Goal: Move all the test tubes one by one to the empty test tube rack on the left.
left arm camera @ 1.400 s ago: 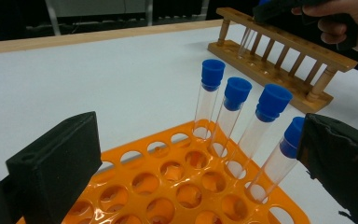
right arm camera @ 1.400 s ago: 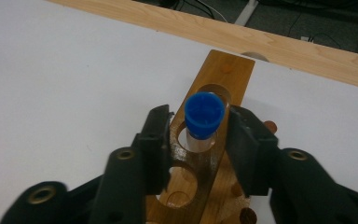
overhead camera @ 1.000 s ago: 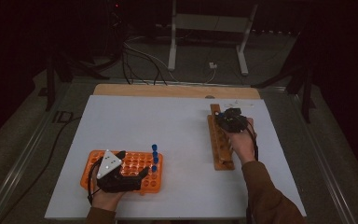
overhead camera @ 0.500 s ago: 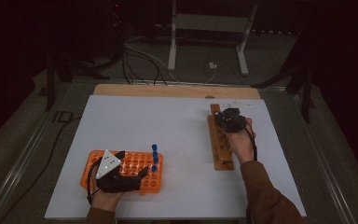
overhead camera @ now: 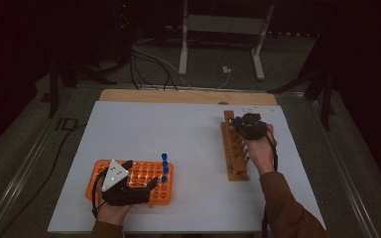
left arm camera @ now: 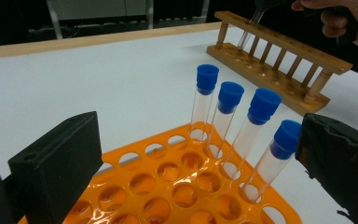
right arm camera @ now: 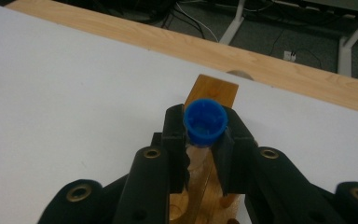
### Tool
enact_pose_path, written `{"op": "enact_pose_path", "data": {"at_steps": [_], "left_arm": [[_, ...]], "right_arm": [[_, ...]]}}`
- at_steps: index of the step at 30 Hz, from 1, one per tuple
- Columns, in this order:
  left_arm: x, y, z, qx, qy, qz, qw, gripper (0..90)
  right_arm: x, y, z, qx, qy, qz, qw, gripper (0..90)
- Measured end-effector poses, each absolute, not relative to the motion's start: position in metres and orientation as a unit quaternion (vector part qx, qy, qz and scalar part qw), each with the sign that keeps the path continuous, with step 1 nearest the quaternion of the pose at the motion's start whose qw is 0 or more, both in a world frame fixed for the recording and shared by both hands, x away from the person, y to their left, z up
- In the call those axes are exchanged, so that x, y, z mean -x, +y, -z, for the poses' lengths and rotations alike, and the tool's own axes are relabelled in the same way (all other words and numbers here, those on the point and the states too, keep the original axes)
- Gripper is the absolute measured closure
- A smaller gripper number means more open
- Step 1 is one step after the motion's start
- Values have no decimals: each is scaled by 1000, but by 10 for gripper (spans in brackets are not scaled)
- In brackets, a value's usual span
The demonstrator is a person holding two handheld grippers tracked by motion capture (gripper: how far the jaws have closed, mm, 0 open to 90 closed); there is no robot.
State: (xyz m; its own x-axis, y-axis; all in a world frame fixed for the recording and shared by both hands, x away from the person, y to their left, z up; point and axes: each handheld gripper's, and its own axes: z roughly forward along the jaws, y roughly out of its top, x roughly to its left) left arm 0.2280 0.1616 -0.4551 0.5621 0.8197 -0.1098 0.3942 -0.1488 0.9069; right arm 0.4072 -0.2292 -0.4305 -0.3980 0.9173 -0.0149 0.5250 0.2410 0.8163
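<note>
White table (overhead camera: pixel 188 148) under dim light, dark floor beyond its edges. Landmark: your wooden rack (overhead camera: pixel 234 148). Far to its left, the orange rack (overhead camera: pixel 129 171) holds 4 blue-capped tubes (left arm camera: pixel 227 116); your left gripper (left arm camera: pixel 200 154) rests there, jaws wide. At the wooden rack's far end, your right gripper (right arm camera: pixel 204 140) clamps 1 capped tube (right arm camera: pixel 205 120) just below the cap. Probably light, fragile, slick: grip gently. Plenty of bare table between the racks.
</note>
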Motion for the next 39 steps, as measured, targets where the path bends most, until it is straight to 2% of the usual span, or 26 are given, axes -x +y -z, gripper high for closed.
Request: {"op": "enact_pose_path", "data": {"at_steps": [22, 31, 39], "left_arm": [[-234, 146, 433, -730, 400, -222, 507, 11], [-243, 128, 423, -740, 381, -220, 508, 11], [-251, 109, 415, -749, 367, -220, 506, 14]], "right_arm": [[-384, -248, 389, -463, 736, -423, 255, 766], [-370, -234, 382, -431, 757, -433, 232, 766], [-356, -212, 377, -394, 784, -442, 189, 765]]}}
